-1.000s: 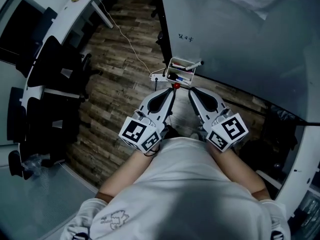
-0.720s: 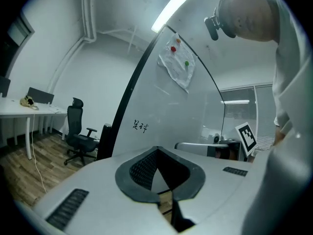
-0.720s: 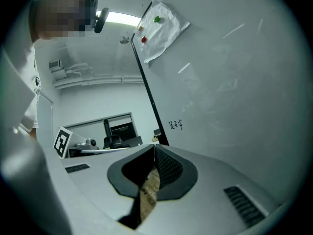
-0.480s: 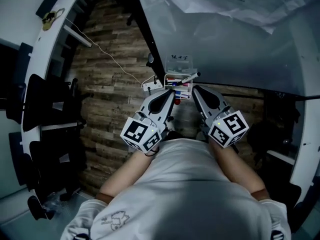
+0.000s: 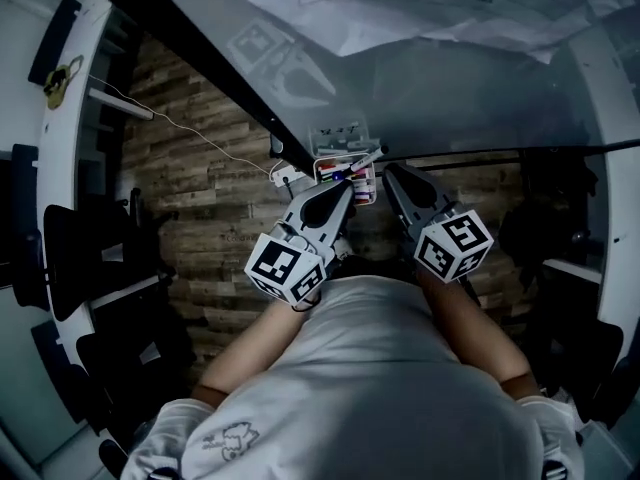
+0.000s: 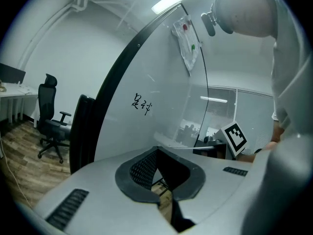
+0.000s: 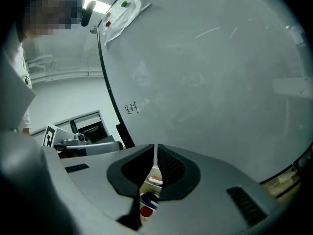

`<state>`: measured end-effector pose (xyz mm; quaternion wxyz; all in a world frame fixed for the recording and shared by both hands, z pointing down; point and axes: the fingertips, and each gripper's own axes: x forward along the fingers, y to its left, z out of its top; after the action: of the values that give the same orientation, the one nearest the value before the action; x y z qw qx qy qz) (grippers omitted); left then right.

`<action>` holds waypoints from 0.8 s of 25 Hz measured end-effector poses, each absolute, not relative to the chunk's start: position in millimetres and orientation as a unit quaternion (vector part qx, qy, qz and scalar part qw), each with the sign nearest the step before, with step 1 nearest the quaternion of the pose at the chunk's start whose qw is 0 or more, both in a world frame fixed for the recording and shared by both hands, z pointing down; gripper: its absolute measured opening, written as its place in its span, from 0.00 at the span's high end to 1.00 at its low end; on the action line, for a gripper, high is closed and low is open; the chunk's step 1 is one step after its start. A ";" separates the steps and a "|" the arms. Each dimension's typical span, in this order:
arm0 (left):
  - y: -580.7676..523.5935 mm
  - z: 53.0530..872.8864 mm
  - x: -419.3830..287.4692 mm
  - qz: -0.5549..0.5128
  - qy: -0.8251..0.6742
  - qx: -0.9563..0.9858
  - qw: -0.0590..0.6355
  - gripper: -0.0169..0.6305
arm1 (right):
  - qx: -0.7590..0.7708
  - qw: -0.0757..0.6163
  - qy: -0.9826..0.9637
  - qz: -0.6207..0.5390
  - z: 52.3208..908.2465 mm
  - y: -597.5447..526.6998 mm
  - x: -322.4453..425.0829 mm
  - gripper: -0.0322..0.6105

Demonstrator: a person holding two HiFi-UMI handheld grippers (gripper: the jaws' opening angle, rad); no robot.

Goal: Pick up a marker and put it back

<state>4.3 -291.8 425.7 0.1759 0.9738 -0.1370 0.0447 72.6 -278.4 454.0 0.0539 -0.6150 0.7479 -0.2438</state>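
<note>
Grey and pointed, the left tool [image 5: 344,191] and the right tool [image 5: 389,172] were held out side by side in front of the person's chest. Both arms were bent at the elbows, and both tips aimed at the marker tray [image 5: 336,138]. The tray was stuck on the whiteboard [image 5: 460,78]. The markers [image 5: 345,174] lay inside the tray, and one white marker [image 5: 367,158] leaned out over its right edge.

The left tool's tips were pressed together and held nothing. They sat just beside the tray's lower left corner. The right tool's tips were almost pressed together too, with only a thin slit between them, and it was empty as well. Through the wider gap lower down, a red cap [image 7: 145,211] showed in the tray. Wooden floor [image 5: 200,198] lay below, and black office chairs [image 5: 95,243] stood well off to the left.
</note>
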 end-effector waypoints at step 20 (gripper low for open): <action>-309.7 469.5 22.6 0.122 -0.074 0.980 0.141 0.97 | -0.659 0.110 0.674 -0.316 522.2 -306.4 88.8 0.82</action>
<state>22.6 -309.7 469.5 0.1413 0.9796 -0.0744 0.1219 88.8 -306.4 522.2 0.1100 -0.6585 0.6743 -0.3155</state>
